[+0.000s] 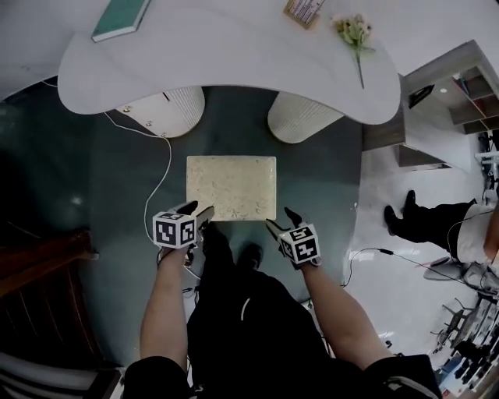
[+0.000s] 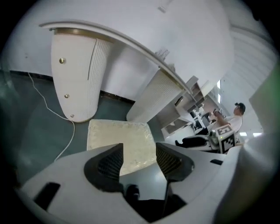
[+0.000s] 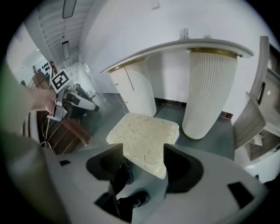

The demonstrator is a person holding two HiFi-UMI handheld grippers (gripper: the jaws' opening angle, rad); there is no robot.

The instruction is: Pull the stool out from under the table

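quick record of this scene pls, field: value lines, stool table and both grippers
stool: square cream seat, on the dark floor, clear of the table's edge
table: white curved top, two ribbed legs
on table: book, flowers
left gripper: jaws apart, nothing between them, above the stool's near left corner
right gripper: jaws apart, nothing between them, above the near right corner
cable: white, on the floor left of the stool
task state: stool looks already out

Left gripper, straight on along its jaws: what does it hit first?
Probably the stool. Its cream seat's near edge shows in the gap ahead of the left gripper, with nothing in between. Depth is unclear, so treat that as likely, not certain.
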